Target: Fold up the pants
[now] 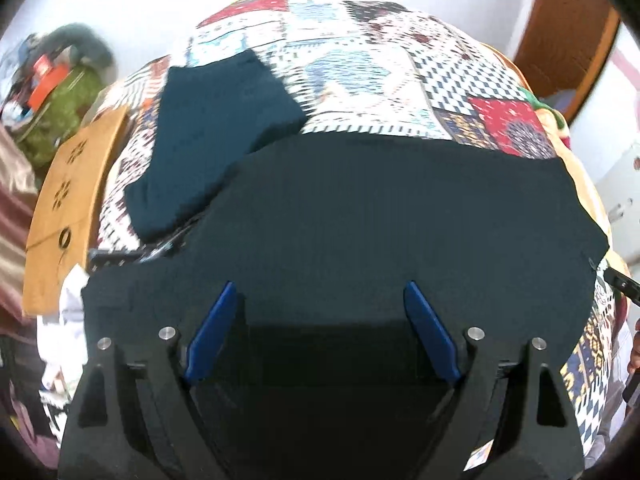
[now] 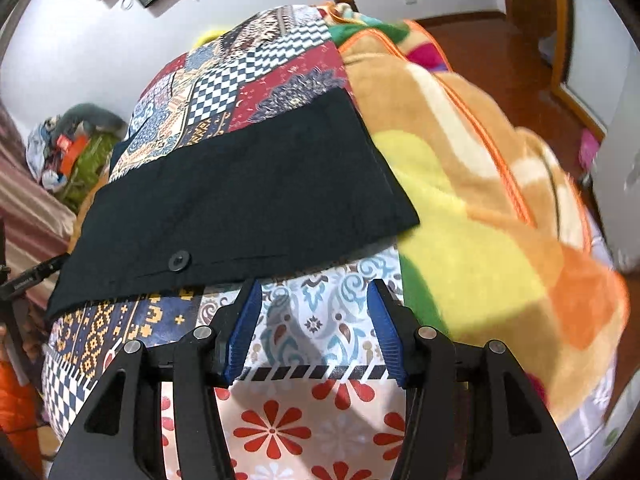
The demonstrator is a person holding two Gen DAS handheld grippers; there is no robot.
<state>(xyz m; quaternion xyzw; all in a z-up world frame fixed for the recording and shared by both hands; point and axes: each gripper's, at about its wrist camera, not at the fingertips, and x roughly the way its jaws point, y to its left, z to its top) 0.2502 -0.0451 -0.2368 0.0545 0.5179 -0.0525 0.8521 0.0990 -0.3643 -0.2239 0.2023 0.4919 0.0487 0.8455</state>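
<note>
Black pants (image 1: pixel 400 216) lie flat across a patchwork bedspread (image 1: pixel 360 64). In the right wrist view the same pants (image 2: pixel 248 200) show a button (image 2: pixel 179 260) and a pocket slit near their near edge. My left gripper (image 1: pixel 320 292) hangs over the black fabric with its blue pads (image 1: pixel 212 332) wide apart and nothing between them. My right gripper (image 2: pixel 314 286) stands open just short of the pants' near edge, over the bedspread (image 2: pixel 312 320), holding nothing.
A folded dark teal garment (image 1: pixel 224 120) lies on the bed beyond the pants, at the left. A thick orange and yellow blanket (image 2: pixel 500 200) is heaped on the right side of the bed. A wooden board (image 1: pixel 68 200) and a clutter pile (image 1: pixel 52 92) are at the left.
</note>
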